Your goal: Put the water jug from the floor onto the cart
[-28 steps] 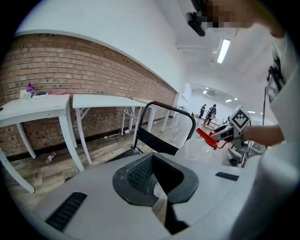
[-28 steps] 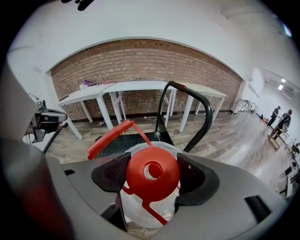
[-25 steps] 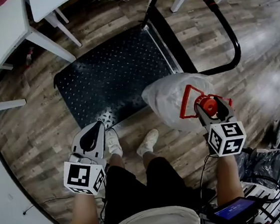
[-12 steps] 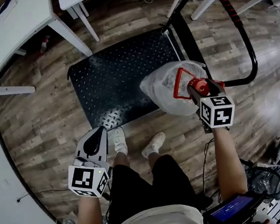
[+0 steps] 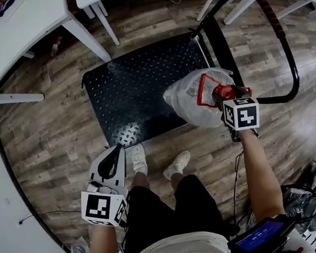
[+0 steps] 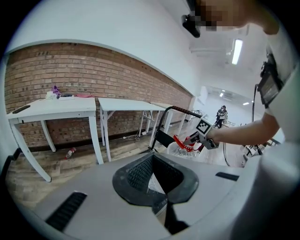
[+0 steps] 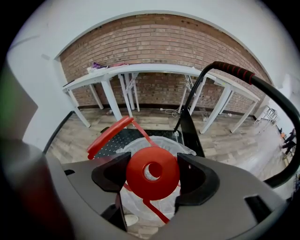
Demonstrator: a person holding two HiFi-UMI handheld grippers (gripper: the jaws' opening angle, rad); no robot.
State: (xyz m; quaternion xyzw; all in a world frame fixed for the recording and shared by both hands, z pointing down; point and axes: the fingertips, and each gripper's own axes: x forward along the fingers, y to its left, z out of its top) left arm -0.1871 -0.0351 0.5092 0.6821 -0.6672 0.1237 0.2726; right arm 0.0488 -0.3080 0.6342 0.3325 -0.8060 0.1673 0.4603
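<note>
Wood-plank floor (image 5: 45, 136) fills the head view, with white tables (image 5: 23, 36) along the far edge. On it stands a black studded-steel platform cart (image 5: 137, 91), whose tubular push handle (image 5: 270, 12) has a red-and-black grip and rises on the right-tool side. The right tool (image 5: 226, 94) is held over the near right corner of the deck. A clear, rounded plastic water jug (image 5: 189, 105) sits directly beneath and to the left of it. This view does not show whether the jug base touches the deck. The left tool (image 5: 117, 150) is held low, well apart from the jug. It points at the near edge of the cart, just beside the person's pale shoes (image 5: 138, 158).

Left gripper view: the jaw tips are drawn together and nothing is gripped between them. Beyond the tips and to the right are the push handle, the jug and the right tool. A red brick wall (image 6: 93, 70) backs the tables.

Right gripper view: the jaws are clenched on the round red cap (image 7: 152, 172) of the jug, one pad against each side. A red carry handle (image 7: 110, 133) projects up and to the left of the jaws. The clear jug body hangs below them. The studded deck lies just beyond the jug.
</note>
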